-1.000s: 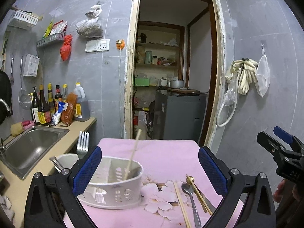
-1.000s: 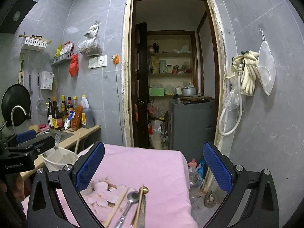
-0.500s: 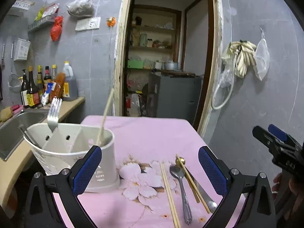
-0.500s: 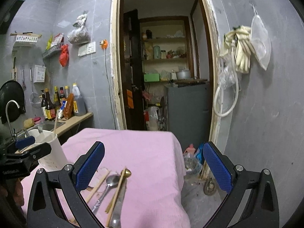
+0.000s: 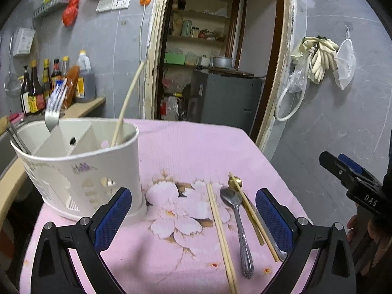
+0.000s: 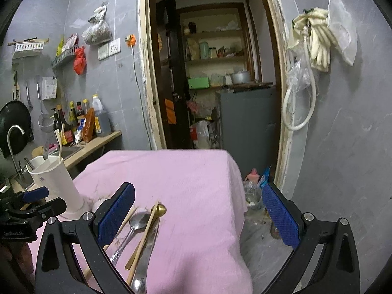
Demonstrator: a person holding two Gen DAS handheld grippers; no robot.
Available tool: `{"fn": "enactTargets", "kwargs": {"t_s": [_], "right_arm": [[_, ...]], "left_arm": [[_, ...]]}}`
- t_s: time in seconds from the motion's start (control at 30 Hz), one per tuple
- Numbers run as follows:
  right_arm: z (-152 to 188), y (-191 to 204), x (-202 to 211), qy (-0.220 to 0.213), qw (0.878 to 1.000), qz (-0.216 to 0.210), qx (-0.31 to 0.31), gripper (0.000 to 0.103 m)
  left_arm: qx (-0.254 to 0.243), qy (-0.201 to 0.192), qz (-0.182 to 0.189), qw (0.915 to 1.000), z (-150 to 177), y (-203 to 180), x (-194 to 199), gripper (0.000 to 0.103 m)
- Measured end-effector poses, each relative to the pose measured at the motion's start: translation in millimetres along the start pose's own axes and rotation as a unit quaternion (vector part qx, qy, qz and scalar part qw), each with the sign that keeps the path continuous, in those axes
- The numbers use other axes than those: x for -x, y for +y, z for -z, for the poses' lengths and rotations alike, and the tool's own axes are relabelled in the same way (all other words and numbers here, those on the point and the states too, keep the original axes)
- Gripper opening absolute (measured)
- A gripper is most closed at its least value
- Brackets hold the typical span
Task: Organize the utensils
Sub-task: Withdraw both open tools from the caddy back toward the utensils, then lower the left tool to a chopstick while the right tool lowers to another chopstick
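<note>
A white plastic holder [image 5: 80, 161] with inner dividers stands upright on the pink flowered tablecloth [image 5: 191, 147]. A fork [image 5: 52, 112], tines up, and one pale chopstick [image 5: 127, 100] lean inside it in separate compartments. To its right, well apart, loose utensils lie side by side on the cloth: a pair of wooden chopsticks [image 5: 220, 230], a silver spoon [image 5: 236, 220], a gold spoon [image 5: 235, 182], and another pair of chopsticks [image 5: 252, 218] crossing over it.

A: What stands on the pink-clothed table [image 5: 186, 147]?

B: A white plastic utensil caddy [image 5: 80, 169], holding a steel fork [image 5: 52, 112] and a pale chopstick [image 5: 127, 103].

A: And the left gripper [image 5: 193, 218]?

B: Spread wide, empty, above wooden chopsticks [image 5: 220, 230] beside a silver spoon [image 5: 236, 223].
</note>
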State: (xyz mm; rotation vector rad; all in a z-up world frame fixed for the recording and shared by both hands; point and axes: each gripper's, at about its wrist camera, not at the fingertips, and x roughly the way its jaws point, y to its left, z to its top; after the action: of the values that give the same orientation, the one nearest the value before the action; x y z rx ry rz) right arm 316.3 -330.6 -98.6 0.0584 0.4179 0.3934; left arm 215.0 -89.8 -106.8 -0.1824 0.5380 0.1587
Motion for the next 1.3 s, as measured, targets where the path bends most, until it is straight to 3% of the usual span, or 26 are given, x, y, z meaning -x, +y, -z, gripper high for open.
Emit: {"fn": "enactTargets", "kwargs": {"t_s": [0.2, 0.3, 0.37, 0.47, 0.77, 0.87, 1.03, 1.3], "right_arm": [[13.0, -2.1, -27.0, 0.034, 0.999, -0.031, -0.017, 0.102], [19.6, -0.8, -45.0, 0.067, 0.996, -0.053, -0.020, 0.099], [25.0, 1.3, -59.6, 0.094, 0.993, -0.067, -0.023, 0.084], [32.5, 6.9, -79.2, 0.122, 0.990, -0.075, -0.020, 0.066], [46.9, 36.6, -125.7, 0.194, 0.974, -0.116, 0.005, 0.035], [49.4, 44.5, -133.8, 0.208, 0.970, -0.127, 0.009, 0.031], [52.7, 56.7, -142.7, 0.229, 0.963, -0.139, 0.020, 0.030], [57.9, 61.0, -146.6, 0.255, 0.960, -0.109, 0.028, 0.012]], "left_arm": [[0.013, 0.037, 0.011, 0.9992, 9.1, 1.4, -22.4, 0.079], [0.020, 0.064, 0.026, 0.9974, 13.7, 1.6, -36.2, 0.061], [0.025, 0.084, 0.032, 0.9957, 16.9, 1.3, -46.0, 0.043], [0.035, 0.105, 0.047, 0.9927, 20.9, 1.5, -59.0, 0.035], [0.051, 0.136, 0.082, 0.9859, 22.2, -1.5, -83.3, 0.023], [0.049, 0.153, 0.086, 0.9833, 22.9, -3.4, -91.4, 0.016], [0.047, 0.168, 0.093, 0.9803, 24.3, -4.5, -96.3, 0.014], [0.050, 0.179, 0.098, 0.9777, 23.5, -0.3, -98.1, 0.013]]}}
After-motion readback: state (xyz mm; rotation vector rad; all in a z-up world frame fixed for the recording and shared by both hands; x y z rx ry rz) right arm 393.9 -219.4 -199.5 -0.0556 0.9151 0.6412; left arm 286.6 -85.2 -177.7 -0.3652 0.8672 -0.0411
